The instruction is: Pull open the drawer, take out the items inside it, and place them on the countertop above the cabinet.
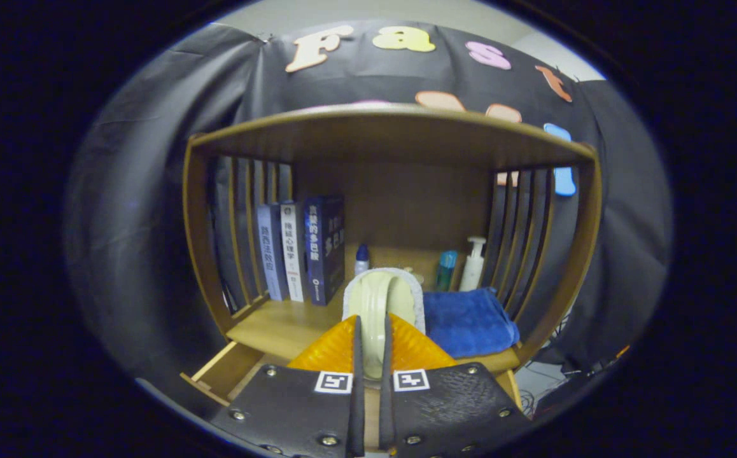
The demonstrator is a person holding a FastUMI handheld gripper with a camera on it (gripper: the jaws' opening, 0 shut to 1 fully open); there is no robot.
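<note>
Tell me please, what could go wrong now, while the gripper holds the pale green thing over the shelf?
1. The gripper pinches only the thin handle of the pale green brush, so it may twist or slip.
2. The blue towel lies close beside it; setting down could snag it.
3. The small bottle just beyond could get knocked.

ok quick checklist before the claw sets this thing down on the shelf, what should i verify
1. Grip: the claw is nearly closed, both fingers pressed on the pale green handle of the brush-like item. Ok.
2. Drawer pulled open below the countertop. Ok.
3. Free landing spot: bare wood on the countertop between the books and the held item. Ok.
4. Blue towel lies just to the right, close to the held item. Watch it; ok for now.
5. Bottles stand at the back, beyond the fingers. Ok.
6. Other items remaining in the drawer: cannot tell.
</note>
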